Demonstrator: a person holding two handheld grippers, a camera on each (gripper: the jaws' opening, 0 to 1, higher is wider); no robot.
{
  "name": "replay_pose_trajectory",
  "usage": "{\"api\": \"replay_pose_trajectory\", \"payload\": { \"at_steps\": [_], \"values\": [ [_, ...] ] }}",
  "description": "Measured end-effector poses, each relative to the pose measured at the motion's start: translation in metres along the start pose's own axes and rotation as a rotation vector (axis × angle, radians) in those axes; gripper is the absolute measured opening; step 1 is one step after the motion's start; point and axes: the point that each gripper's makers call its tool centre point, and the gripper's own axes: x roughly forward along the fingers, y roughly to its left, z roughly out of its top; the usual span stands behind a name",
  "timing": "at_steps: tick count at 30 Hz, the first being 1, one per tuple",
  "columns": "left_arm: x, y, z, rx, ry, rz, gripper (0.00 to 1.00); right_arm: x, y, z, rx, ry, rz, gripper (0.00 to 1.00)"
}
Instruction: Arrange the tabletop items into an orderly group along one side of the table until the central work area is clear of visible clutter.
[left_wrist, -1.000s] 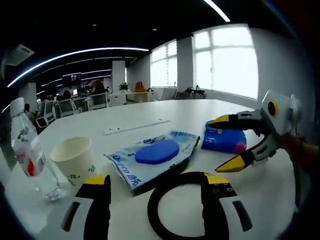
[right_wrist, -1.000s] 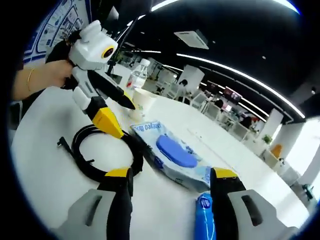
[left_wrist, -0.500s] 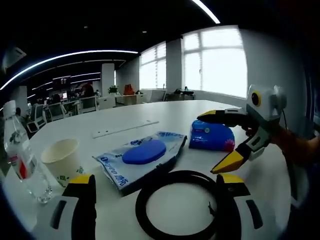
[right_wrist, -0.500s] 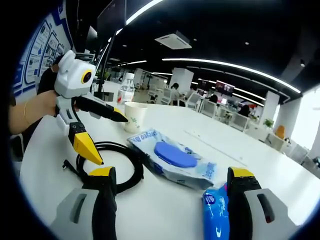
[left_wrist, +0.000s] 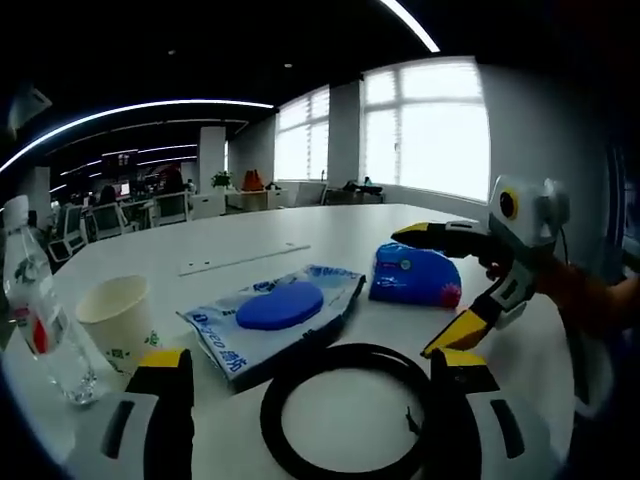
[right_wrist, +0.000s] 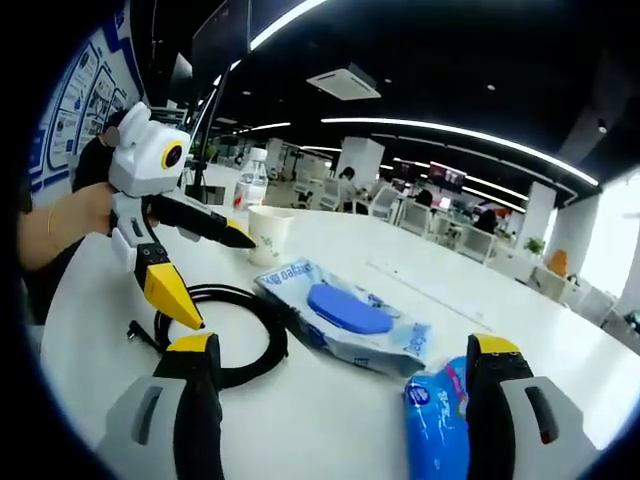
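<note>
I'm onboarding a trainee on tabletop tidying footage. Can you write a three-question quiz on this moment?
1. True or false: the paper cup stands upright beside the water bottle.
2. Which thing lies between the right gripper's jaws in the right gripper view? A) black cable coil B) small blue pack C) wet wipes pack
3. Fill in: the left gripper is ____, its jaws standing on either side of the cable coil, apart from it.

Key: 1 true; 2 B, near the right-hand jaw; 3 open.
</note>
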Motion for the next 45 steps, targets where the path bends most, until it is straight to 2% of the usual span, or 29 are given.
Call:
{"api": "replay_pose_trajectory", "payload": {
  "at_steps": [11,18,28,45],
  "values": [
    [0.004,-0.019,0.005,0.017,-0.009,-0.071,0.95,-0.021,-0.013,-0.003,0.023,-0.007,-0.023,1.0],
    [0.009,-0.025,0.01,0.013,-0.019,-0.082,0.92,-0.032,-0.024,-0.006,0.016,-0.013,-0.048,1.0],
    [0.016,-0.036,0.01,0.032,-0.013,-0.11,0.9,-0.043,-0.034,-0.01,0.032,-0.004,-0.074,0.99],
    [0.026,-0.049,0.018,0.051,-0.014,-0.131,0.84,-0.059,-0.068,-0.021,0.061,-0.002,-0.131,0.99]
  ]
}}
